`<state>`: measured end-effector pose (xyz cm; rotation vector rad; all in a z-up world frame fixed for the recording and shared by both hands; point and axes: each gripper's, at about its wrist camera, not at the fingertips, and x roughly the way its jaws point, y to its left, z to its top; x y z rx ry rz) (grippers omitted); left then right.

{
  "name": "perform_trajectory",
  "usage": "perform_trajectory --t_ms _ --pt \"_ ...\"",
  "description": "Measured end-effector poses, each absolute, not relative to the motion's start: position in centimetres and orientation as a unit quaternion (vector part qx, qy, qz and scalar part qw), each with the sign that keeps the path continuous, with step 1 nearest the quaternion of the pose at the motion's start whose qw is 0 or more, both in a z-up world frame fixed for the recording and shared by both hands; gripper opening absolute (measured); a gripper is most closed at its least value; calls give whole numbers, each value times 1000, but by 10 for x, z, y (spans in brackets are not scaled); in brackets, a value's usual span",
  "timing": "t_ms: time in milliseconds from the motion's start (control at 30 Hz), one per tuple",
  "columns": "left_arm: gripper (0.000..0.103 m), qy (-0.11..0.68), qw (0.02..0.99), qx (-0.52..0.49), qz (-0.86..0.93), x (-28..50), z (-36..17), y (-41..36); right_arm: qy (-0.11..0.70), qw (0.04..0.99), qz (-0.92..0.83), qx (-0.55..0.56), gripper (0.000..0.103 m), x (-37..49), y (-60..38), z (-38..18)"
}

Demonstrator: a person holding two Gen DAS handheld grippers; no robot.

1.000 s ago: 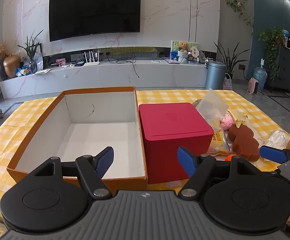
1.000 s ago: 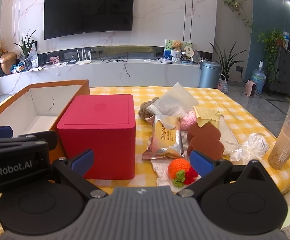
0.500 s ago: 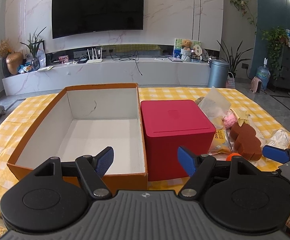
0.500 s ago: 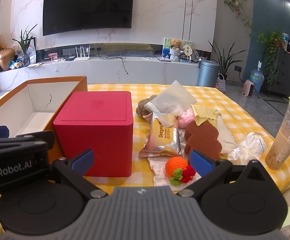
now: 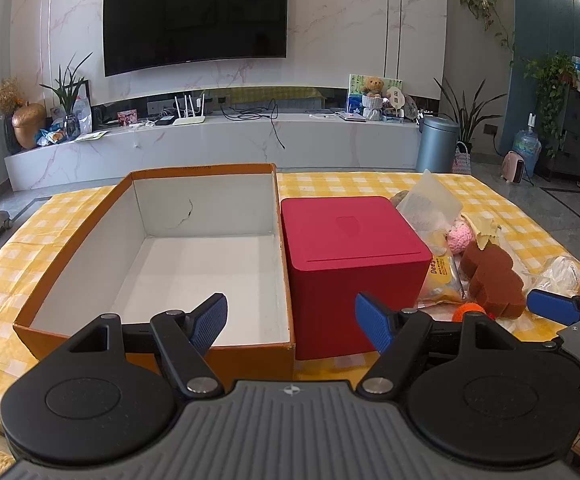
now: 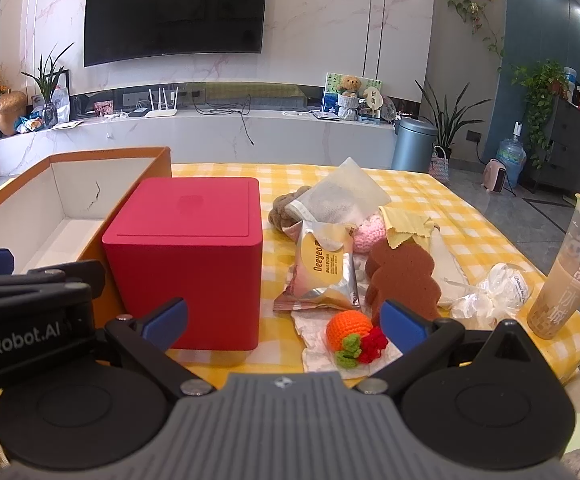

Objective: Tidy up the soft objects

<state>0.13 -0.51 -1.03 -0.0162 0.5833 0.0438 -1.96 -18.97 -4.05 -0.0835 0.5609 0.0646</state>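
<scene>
While fingers (image 6: 165,322) gape, crocheted orange (image 6: 348,330) lies between them

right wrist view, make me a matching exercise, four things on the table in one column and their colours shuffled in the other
Things:
1. closed cube box
2. crocheted ball nearest the right gripper
3. tree-shaped sponge
4. crocheted piece under the yellow cloth

Colours:
a. pink
b. brown
c. red
d. orange

Pairs: 1-c, 2-d, 3-b, 4-a
</scene>
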Motion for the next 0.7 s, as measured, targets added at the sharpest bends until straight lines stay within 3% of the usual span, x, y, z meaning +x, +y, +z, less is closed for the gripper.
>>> perform_trajectory --t_ms 700 --pt "86 286 958 -9 24 1 -11 -4 278 959 31 -44 100 -20 -190 -42"
